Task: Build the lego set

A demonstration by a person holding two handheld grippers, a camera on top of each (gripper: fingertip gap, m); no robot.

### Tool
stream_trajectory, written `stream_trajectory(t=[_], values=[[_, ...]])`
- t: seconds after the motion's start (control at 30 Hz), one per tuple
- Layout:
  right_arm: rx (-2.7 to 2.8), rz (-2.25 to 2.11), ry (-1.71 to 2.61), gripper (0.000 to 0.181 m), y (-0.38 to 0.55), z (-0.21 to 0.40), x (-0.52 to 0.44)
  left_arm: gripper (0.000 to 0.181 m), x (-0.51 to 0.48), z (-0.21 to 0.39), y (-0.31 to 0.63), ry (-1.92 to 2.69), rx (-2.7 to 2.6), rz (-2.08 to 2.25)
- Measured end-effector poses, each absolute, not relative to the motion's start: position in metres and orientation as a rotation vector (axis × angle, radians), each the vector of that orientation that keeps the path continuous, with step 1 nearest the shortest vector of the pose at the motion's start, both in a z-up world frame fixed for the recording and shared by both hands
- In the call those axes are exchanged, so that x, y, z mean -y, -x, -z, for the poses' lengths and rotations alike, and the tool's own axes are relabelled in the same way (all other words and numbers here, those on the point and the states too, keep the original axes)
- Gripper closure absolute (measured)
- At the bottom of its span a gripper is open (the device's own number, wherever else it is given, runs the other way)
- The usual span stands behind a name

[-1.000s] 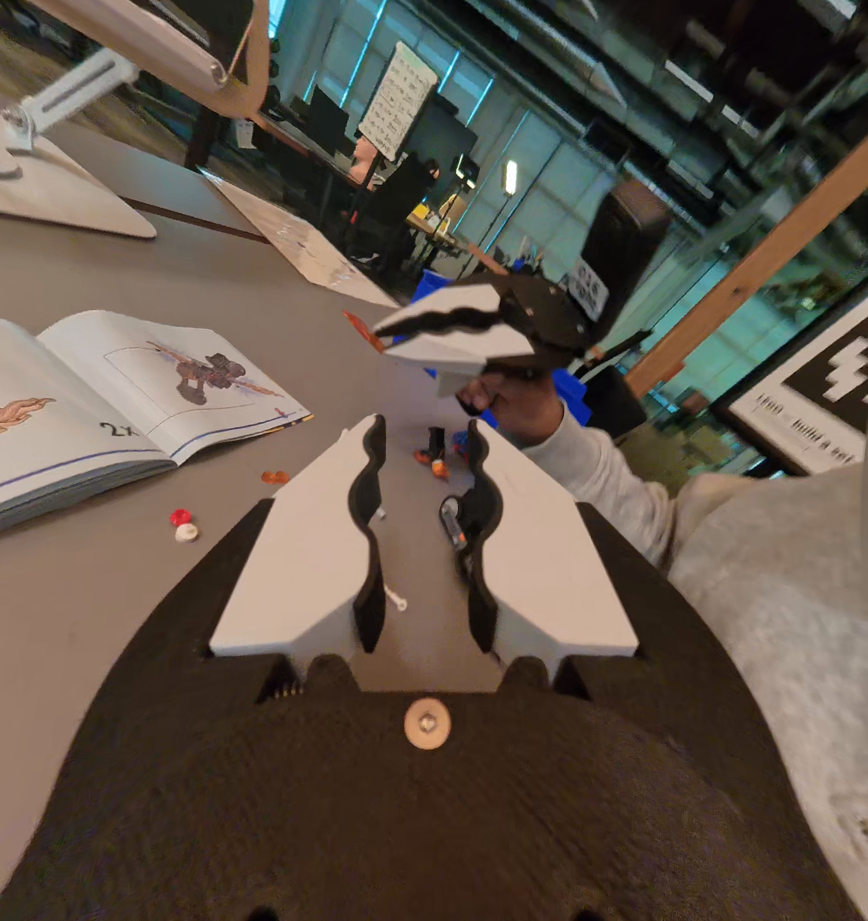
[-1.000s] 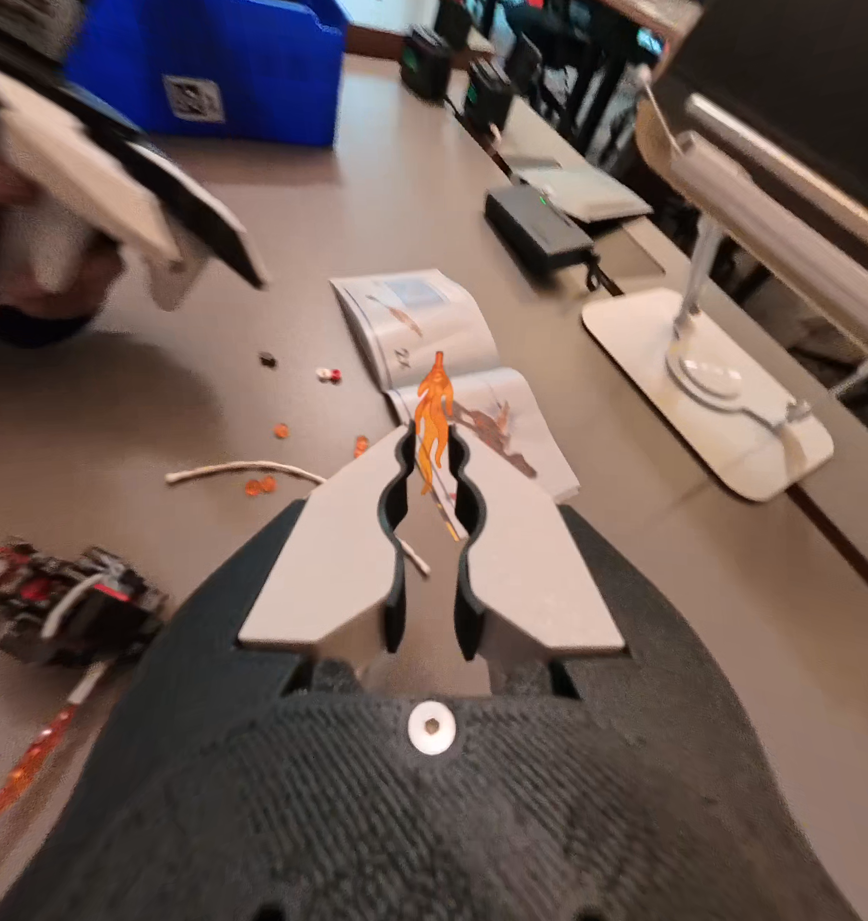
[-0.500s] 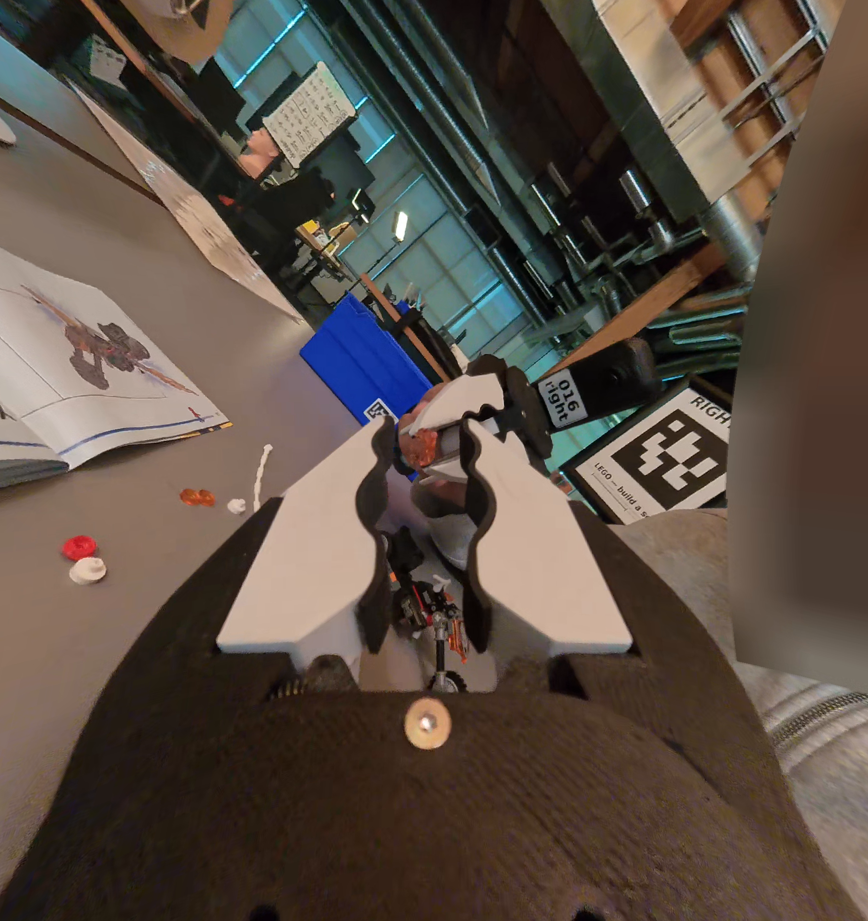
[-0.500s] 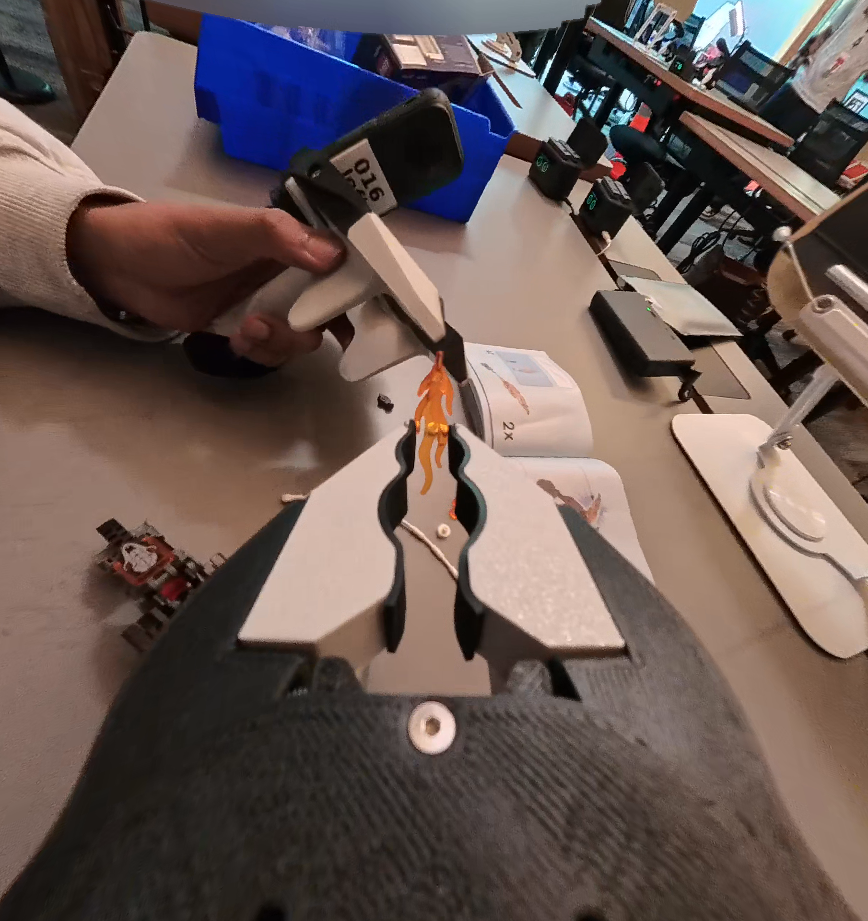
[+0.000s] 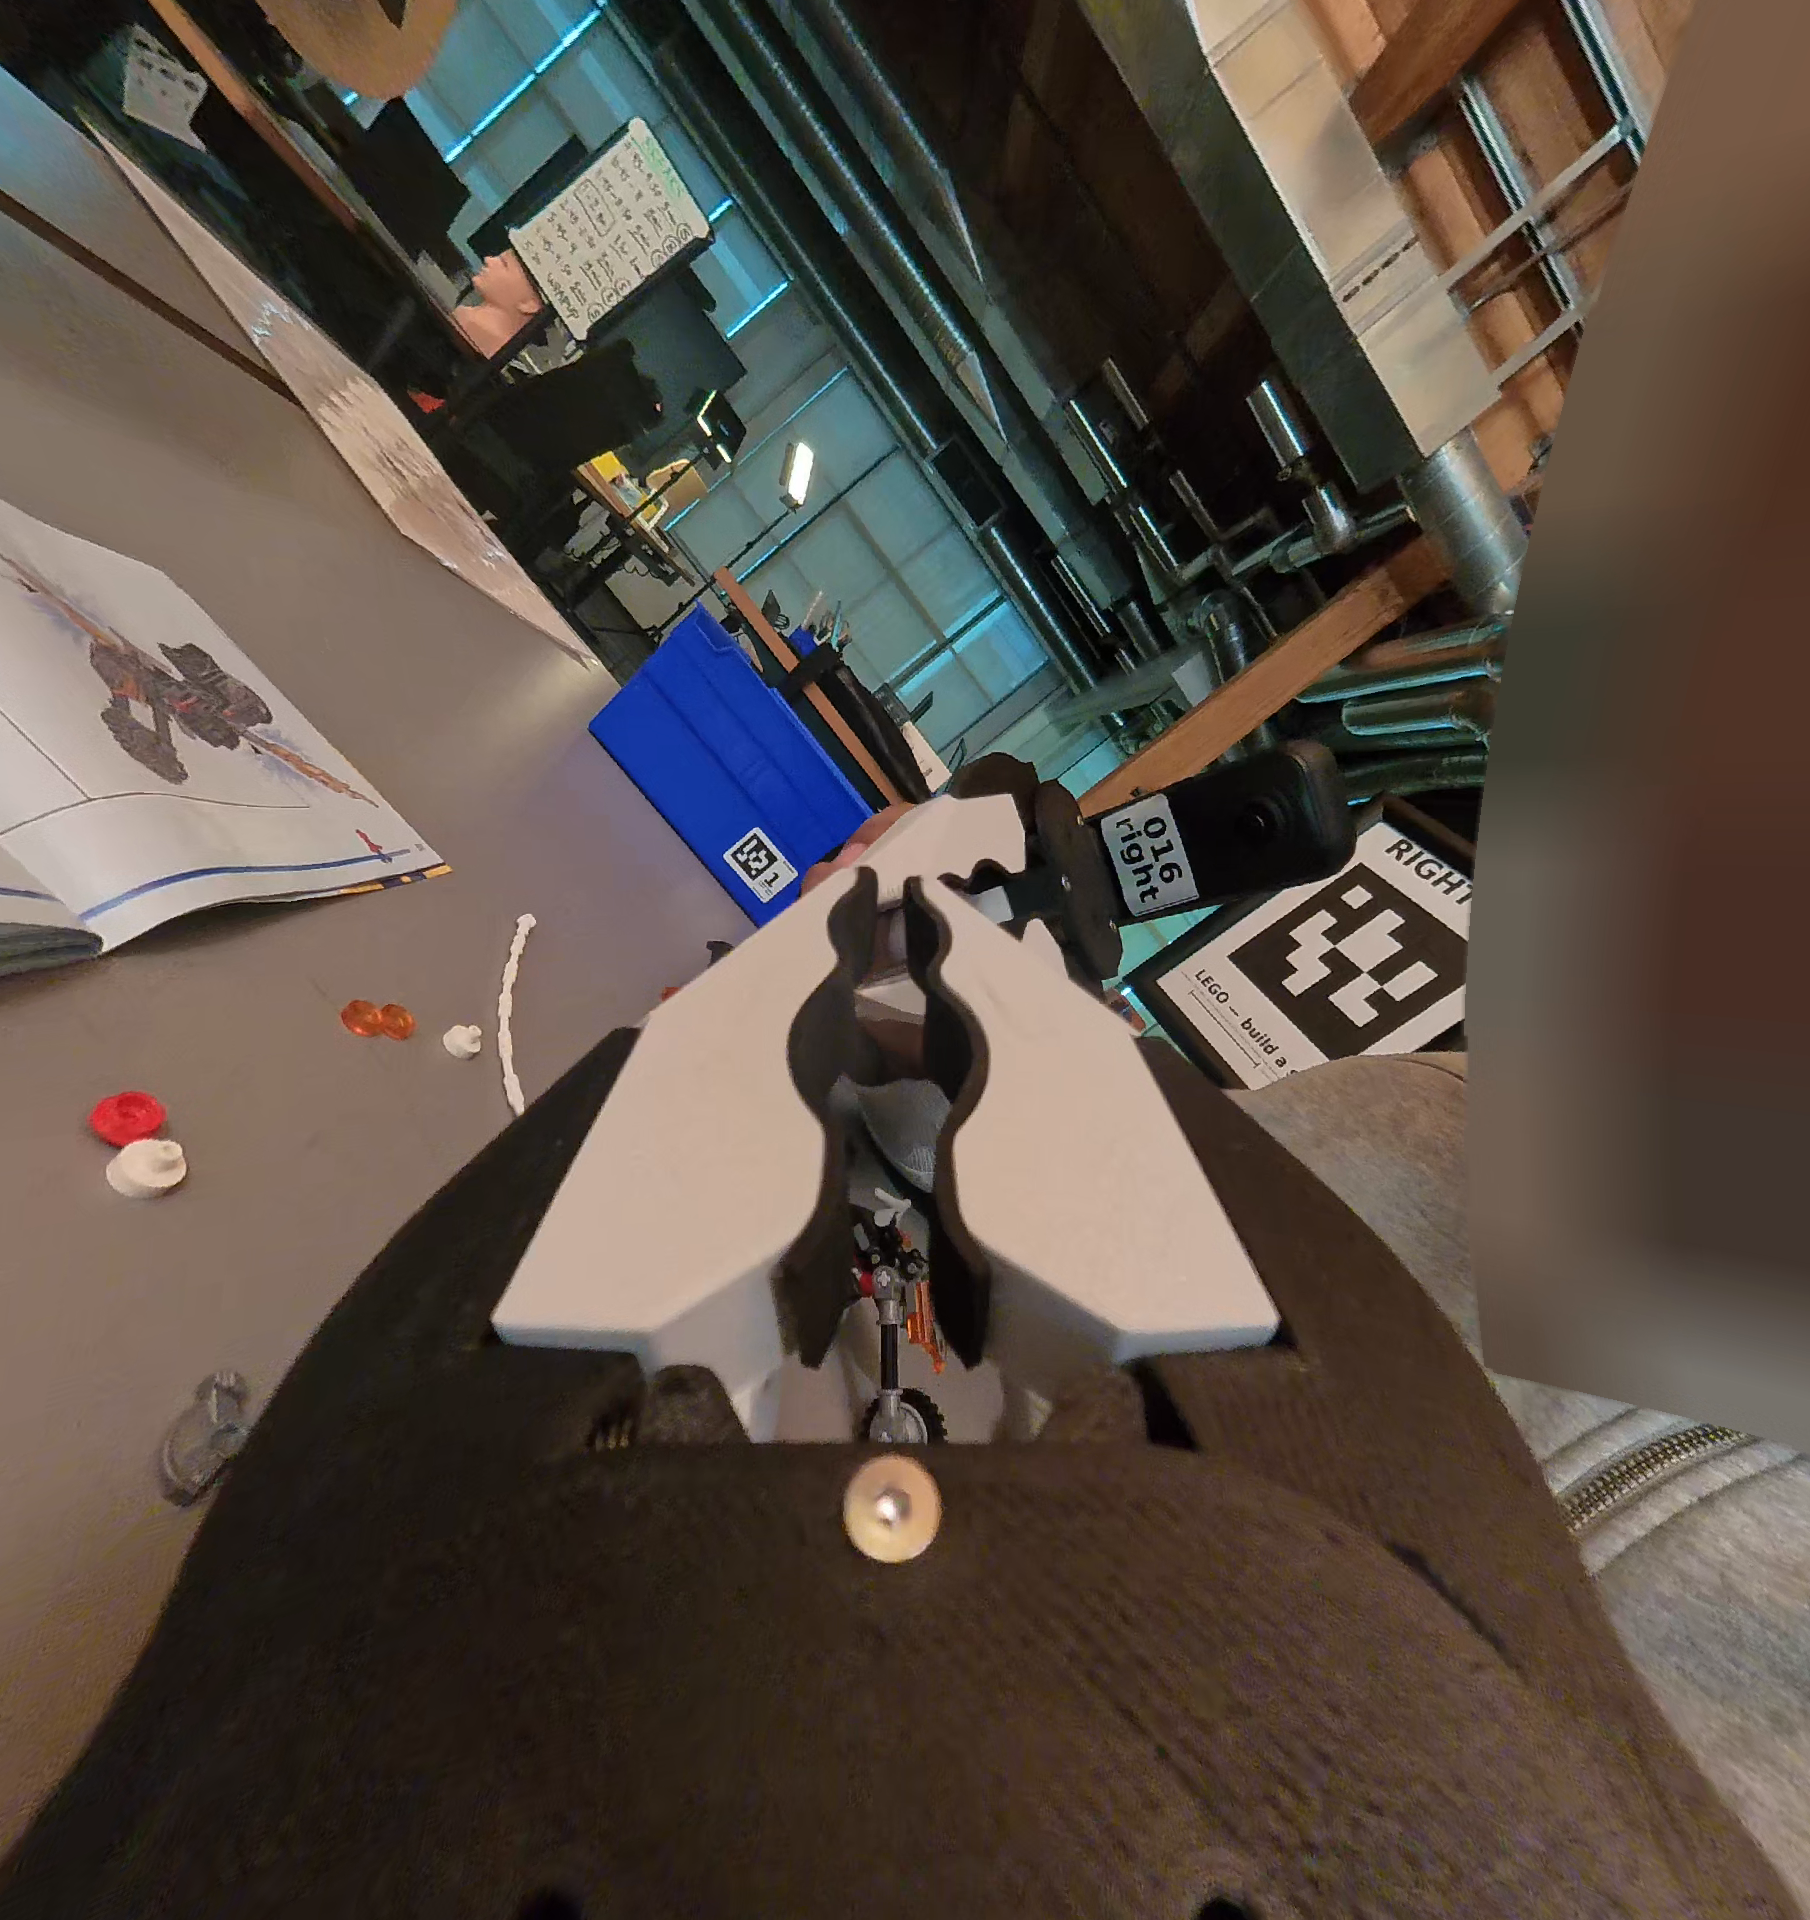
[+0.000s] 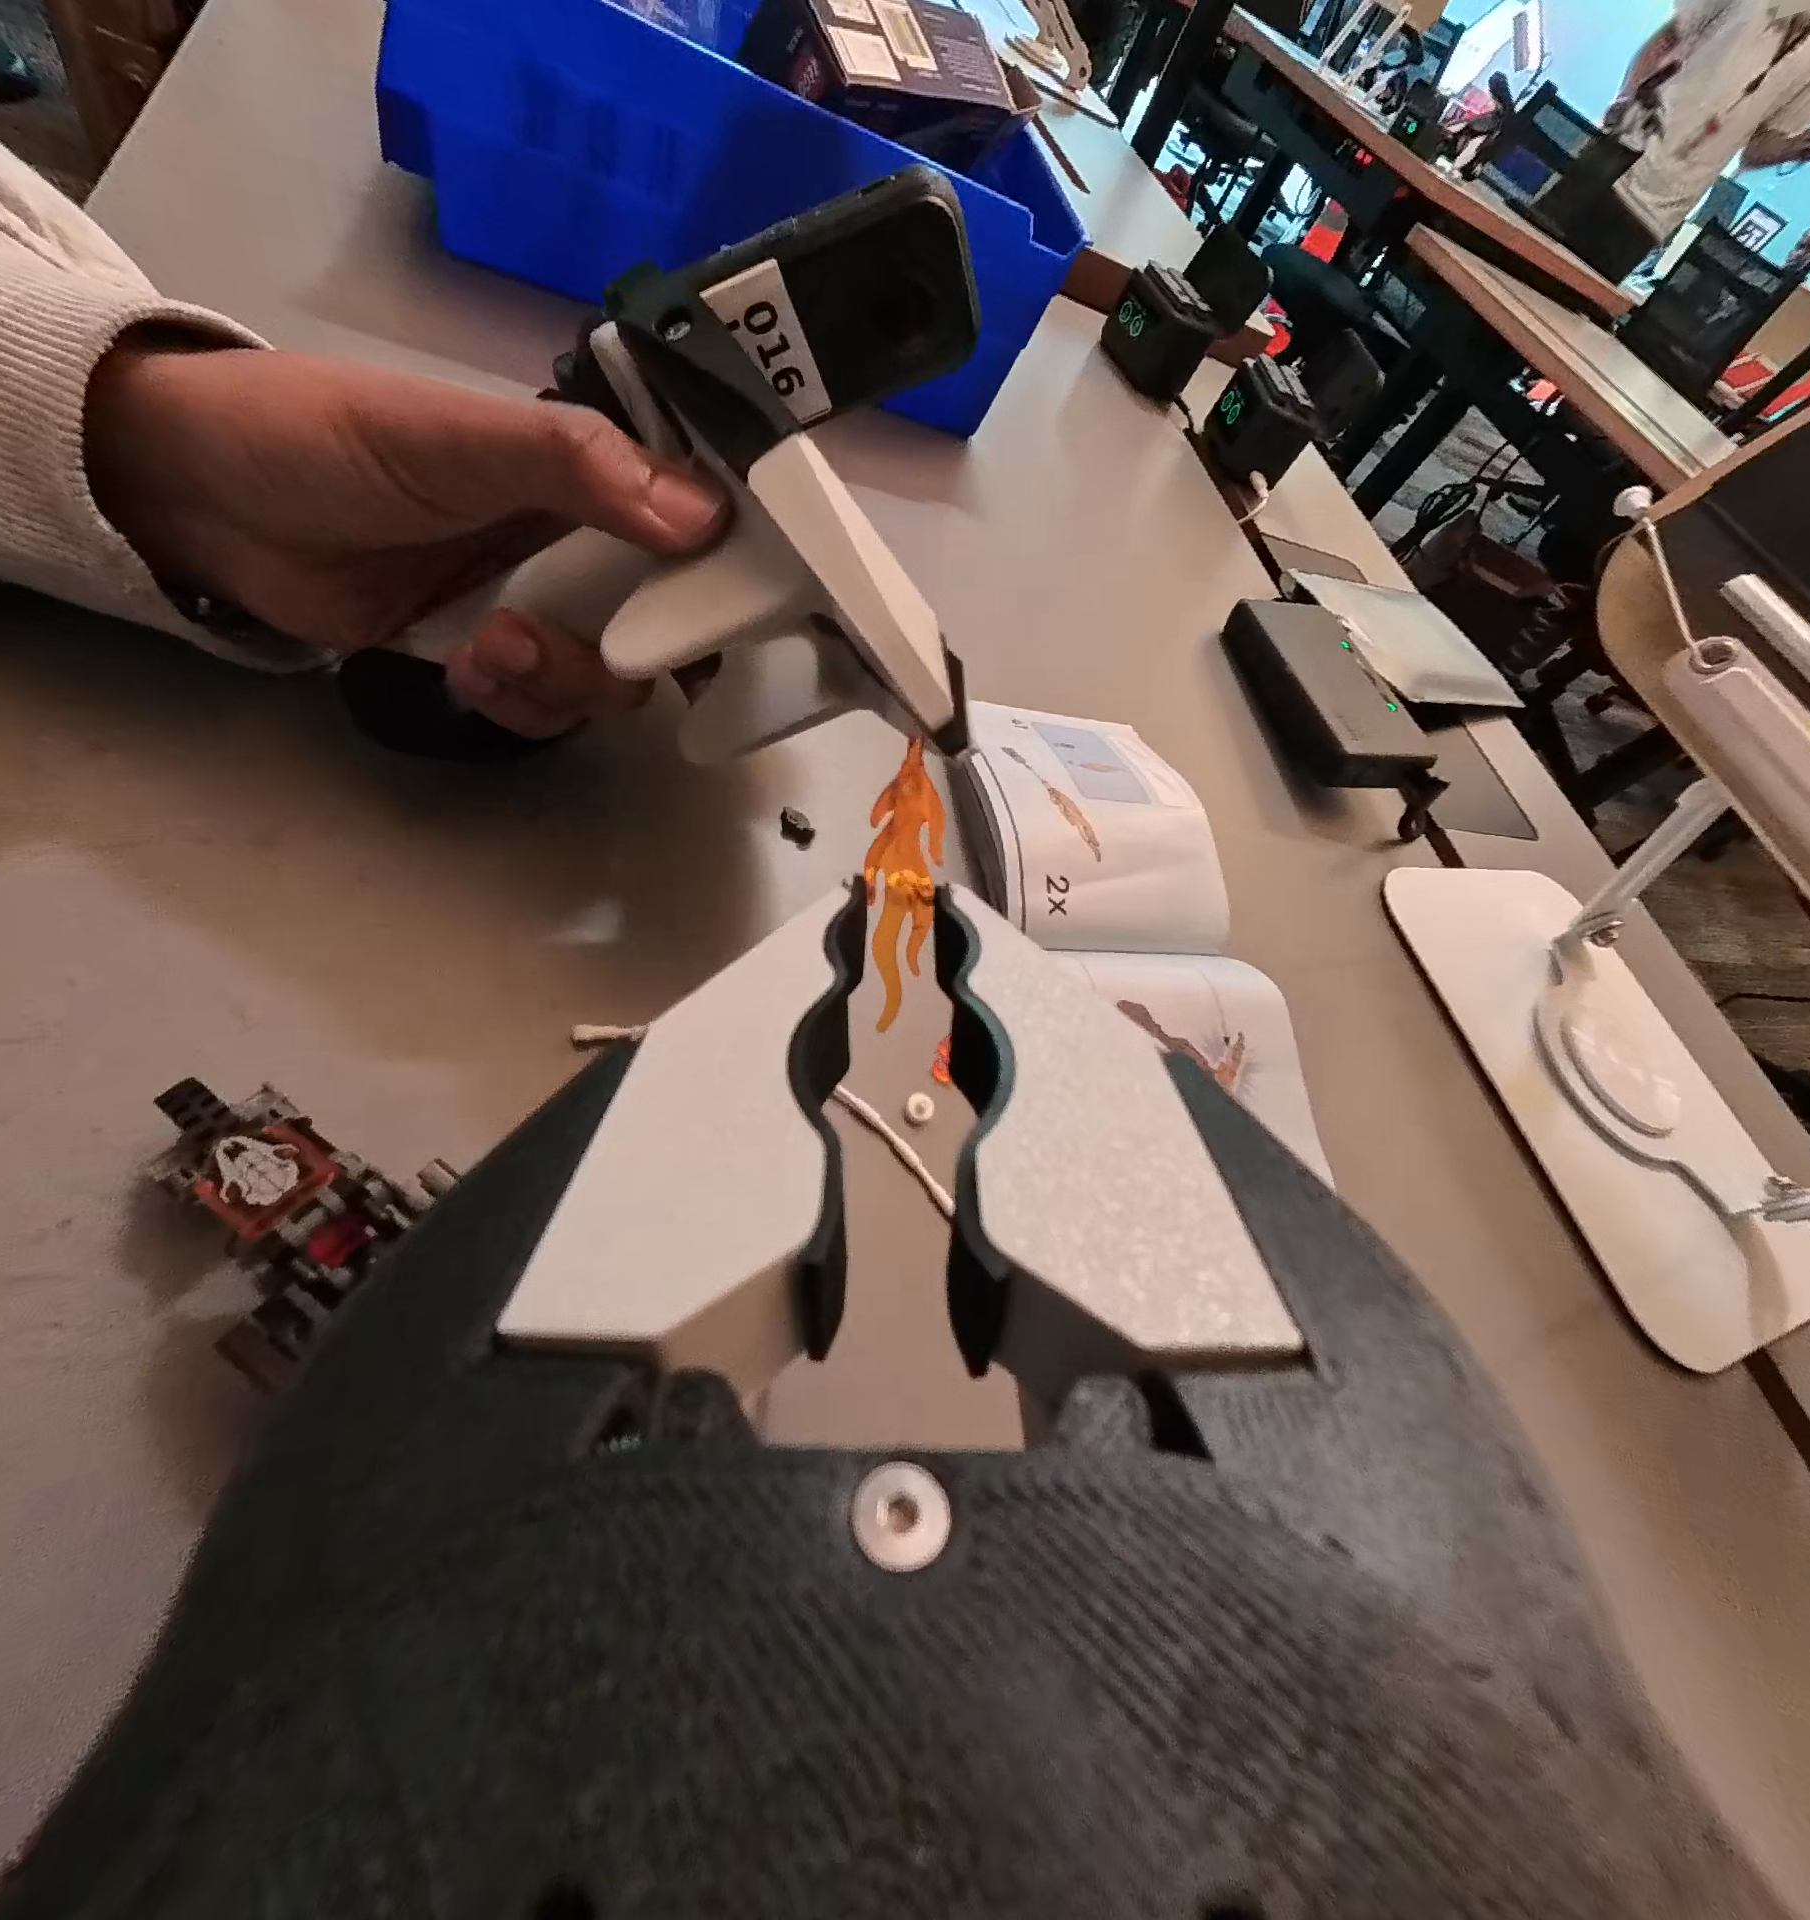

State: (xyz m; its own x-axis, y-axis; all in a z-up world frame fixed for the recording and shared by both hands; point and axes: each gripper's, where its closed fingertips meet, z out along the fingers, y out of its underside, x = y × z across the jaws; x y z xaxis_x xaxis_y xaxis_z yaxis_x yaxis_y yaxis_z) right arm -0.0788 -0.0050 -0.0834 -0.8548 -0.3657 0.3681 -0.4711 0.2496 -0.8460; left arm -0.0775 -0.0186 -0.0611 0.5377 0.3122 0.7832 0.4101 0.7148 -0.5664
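Pinching: right claw [image 6: 898, 894] grips a translucent orange flame piece [image 6: 903, 831] at its tips, held above the counter [image 6: 257, 883].
Left claw [image 5: 883, 894]: tips nearly pressed together, nothing visibly between them; in the right wrist view its tip sits just beside the flame's point.
Lego model [image 6: 277, 1195]: dark, partly built, lying on the counter left of the right claw.
Instruction booklet [image 6: 1119, 862]: open, beyond the flame.
Loose parts: red stud [image 5: 127, 1118], white stud [image 5: 146, 1166], white string [image 5: 511, 1008].

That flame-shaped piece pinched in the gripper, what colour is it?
The flame piece is translucent orange, best seen in the right wrist view, held between the right gripper tips.
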Motion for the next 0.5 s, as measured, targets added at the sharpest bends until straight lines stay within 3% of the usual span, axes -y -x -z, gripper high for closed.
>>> stream_trajectory(t=[0.23,0.5], values=[[2.377,-1.638,-0.809,0.171,0.0829,0.0848,0.0044,0.167,0.0191,0.0632,0.0769,0.821,1.043,0.058],[2.350,-1.617,-0.818,0.171,0.0828,0.0838,0.0037,0.167,0.0203,0.0666,0.0779,0.837,1.067,0.037]])
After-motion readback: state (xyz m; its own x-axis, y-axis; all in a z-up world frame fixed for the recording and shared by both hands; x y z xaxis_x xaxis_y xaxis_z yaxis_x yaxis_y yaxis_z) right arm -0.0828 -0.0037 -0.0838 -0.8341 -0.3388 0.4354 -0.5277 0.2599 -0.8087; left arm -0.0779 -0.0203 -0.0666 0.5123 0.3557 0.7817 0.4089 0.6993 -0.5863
